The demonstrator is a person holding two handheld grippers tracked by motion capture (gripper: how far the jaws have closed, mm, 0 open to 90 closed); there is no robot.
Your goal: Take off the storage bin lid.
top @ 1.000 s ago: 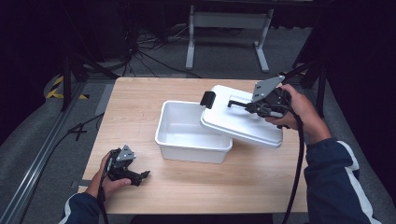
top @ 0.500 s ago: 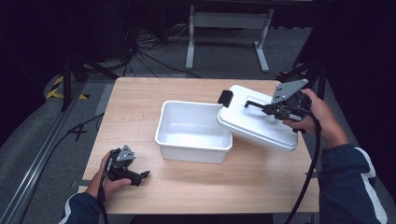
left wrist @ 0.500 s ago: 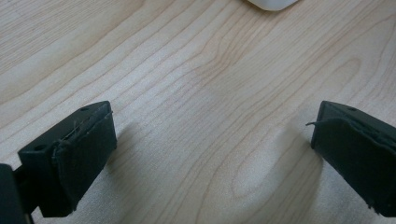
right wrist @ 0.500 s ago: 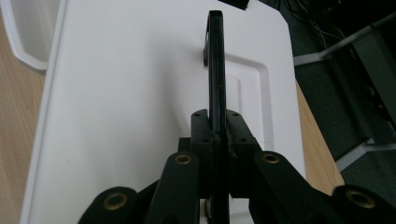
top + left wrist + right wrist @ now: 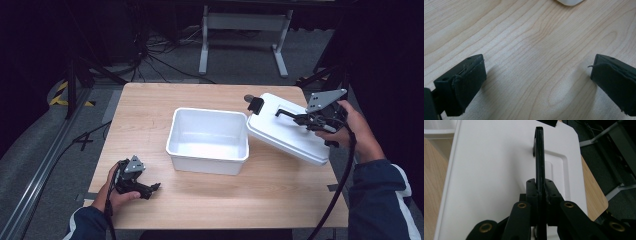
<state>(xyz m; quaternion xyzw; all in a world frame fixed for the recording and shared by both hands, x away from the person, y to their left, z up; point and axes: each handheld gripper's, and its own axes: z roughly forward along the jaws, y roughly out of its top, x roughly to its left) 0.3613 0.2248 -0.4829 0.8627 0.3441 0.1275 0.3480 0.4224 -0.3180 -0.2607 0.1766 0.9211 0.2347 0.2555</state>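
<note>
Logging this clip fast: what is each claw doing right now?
Left claw: open, holding nothing, resting low over the table.
Right claw: shut on the black handle of the white lid.

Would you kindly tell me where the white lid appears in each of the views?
High view: the lid sits at right, tilted, beside the box, held by the right gripper.
Right gripper view: the lid spans the middle; its black handle runs upward from the shut jaws.
Left gripper view: bare table.
Shared landmark: the black handle.
</note>
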